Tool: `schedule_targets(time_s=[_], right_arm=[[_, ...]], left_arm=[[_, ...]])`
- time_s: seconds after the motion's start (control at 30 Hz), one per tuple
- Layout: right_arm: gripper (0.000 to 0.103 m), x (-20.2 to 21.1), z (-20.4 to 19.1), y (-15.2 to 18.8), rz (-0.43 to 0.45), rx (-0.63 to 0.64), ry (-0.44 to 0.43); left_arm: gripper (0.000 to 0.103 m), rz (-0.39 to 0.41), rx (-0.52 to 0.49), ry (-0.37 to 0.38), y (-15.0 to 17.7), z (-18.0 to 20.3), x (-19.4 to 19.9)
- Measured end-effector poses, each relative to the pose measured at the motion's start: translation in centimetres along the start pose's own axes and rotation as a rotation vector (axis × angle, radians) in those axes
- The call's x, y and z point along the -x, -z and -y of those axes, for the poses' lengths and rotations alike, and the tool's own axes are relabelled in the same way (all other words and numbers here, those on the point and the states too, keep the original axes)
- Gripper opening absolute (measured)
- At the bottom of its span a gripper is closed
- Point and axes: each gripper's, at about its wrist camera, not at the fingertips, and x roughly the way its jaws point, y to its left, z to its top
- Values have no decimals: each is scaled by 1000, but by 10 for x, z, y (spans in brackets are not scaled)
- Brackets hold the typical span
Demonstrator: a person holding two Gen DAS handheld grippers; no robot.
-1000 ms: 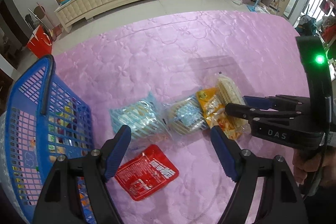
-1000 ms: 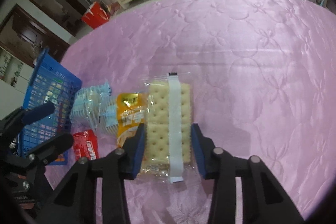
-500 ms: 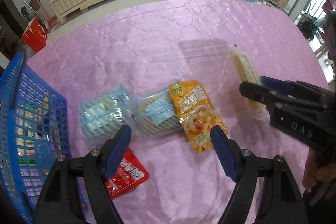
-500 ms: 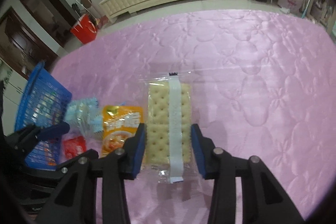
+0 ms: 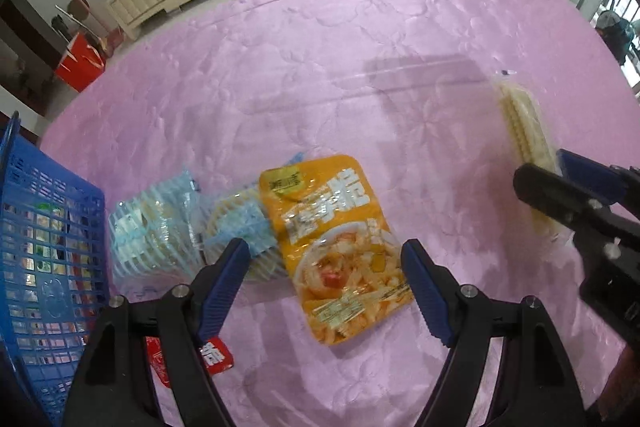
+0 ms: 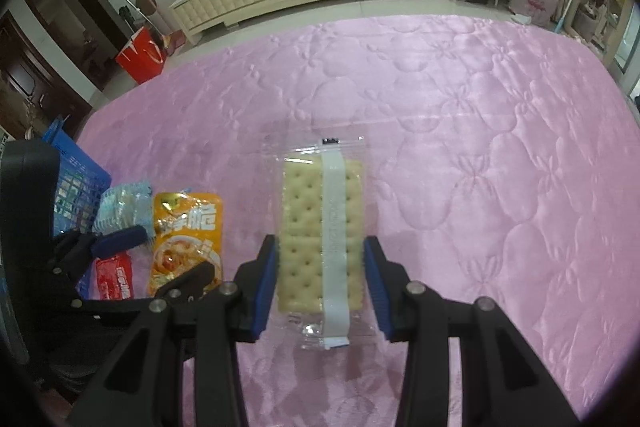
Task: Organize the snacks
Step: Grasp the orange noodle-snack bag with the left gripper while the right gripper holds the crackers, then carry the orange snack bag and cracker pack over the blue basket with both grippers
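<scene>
Your right tool is clamped on the clear-wrapped cracker pack, pads pressing its two long sides near the close end, and the pack hangs clear of the pink quilted bed. It looks light but brittle: the crackers will likely snap if you squeeze harder, and the slick film could slide, so keep the hold across the stack's edges, not on the loose sealed ends.

Your left tool stands with its fingers wide apart and nothing between the pads, poised over the orange noodle-snack pouch, which lies flat on the bed. That pouch is probably soft, puffy and crinkly; I judge the surest hold is across its narrow width at mid-body, where both pads can meet filled material.

To its left lie two pale blue striped packets, touching each other, and a red sachet sits nearer you, partly hidden under the left finger. The blue plastic basket waits at the far left edge, already holding some packets.
</scene>
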Motion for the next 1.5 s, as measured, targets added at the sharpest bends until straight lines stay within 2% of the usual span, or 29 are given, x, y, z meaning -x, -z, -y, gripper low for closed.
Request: schedule_targets(time_s=[0.13,0.33,0.4,0.47,0.5,0.57,0.67,0.77,0.83,0.9,1.23,1.4,1.5], right_arm=[[47,-6,-3,0,-15,6,9],[47,-6,-4,0,-13,11,23],[47,-7,-5,0,-16,10,33],[47,-9,-6,1,-22,11,32],[47,-9,-6,1,-24,12,33],[47,-10,-8,2,-28,14,33],[47,-12,-12,4,-31,23,33],[47,-14,-16,6,-36,40,34],[47,-17,-17,8,-46,41,28],[47,-18,-20,8,-51,42,22],[47,-8,-44,5,-33,84,-9],[47,2,-59,2,-5,111,-15],[47,10,-65,3,10,103,-48]], left_arm=[[80,-7,-25,-55,-3,14,-4],[80,-21,7,-102,-9,25,-6],[71,-22,5,-115,-10,26,-5],[55,-22,1,-131,-9,26,-3],[54,-22,0,-131,-5,30,1],[43,-23,2,-103,-1,30,5],[32,-21,-2,-63,4,27,10],[25,-9,-15,-42,6,24,15],[22,3,-8,4,8,18,20],[21,13,-5,42,11,13,25],[21,88,-30,119,22,-6,60],[21,141,-33,120,32,-26,76],[21,166,-26,112,42,-35,92]])
